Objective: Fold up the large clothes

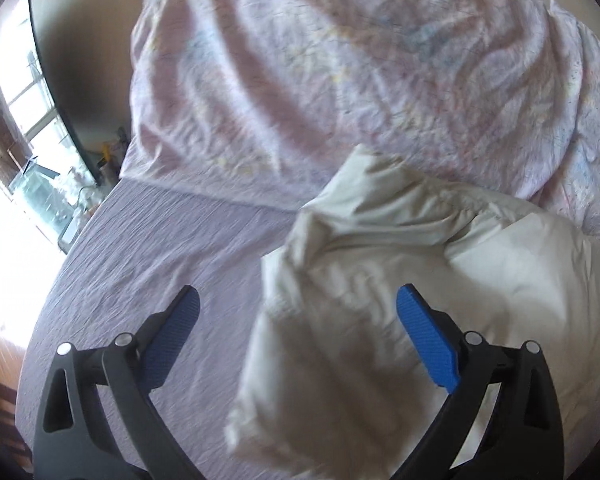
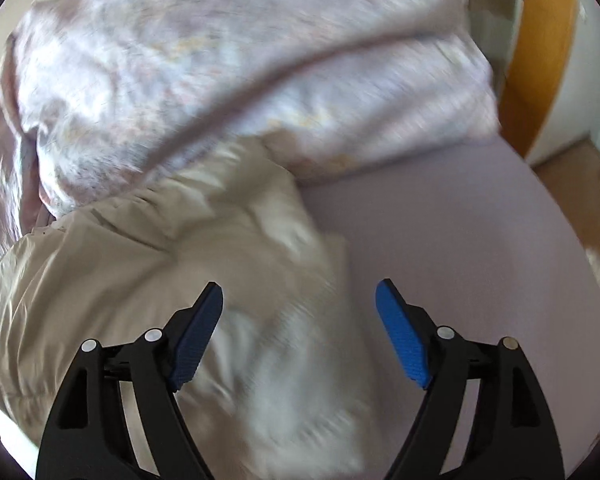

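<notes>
**Both grippers held wide above a cream garment on the bed**

A cream, puffy garment [image 1: 380, 280] is seen lying bunched on a lilac bedsheet [image 1: 148, 248]. Taking the garment as the landmark, a rumpled pink quilt [image 1: 320, 72] is piled just behind it, touching its far edge in both views. In the left wrist view the bare sheet spreads to the left of the garment, and beyond that a bright window [image 1: 16, 128] is seen. In the right wrist view the bare sheet [image 2: 460, 240] lies to the right of the garment [image 2: 140, 264], with an orange wooden edge [image 2: 544, 48] and floor past it.

The left gripper [image 1: 298, 300] is held with its blue fingers spread wide, the garment's near left edge showing between them; no cloth is seen pinched by the pads. The right gripper [image 2: 300, 292] is likewise held apart, its jaws over the garment's right edge where it meets the sheet, with nothing clamped. The right view is blurred, so fine folds cannot be told.
</notes>
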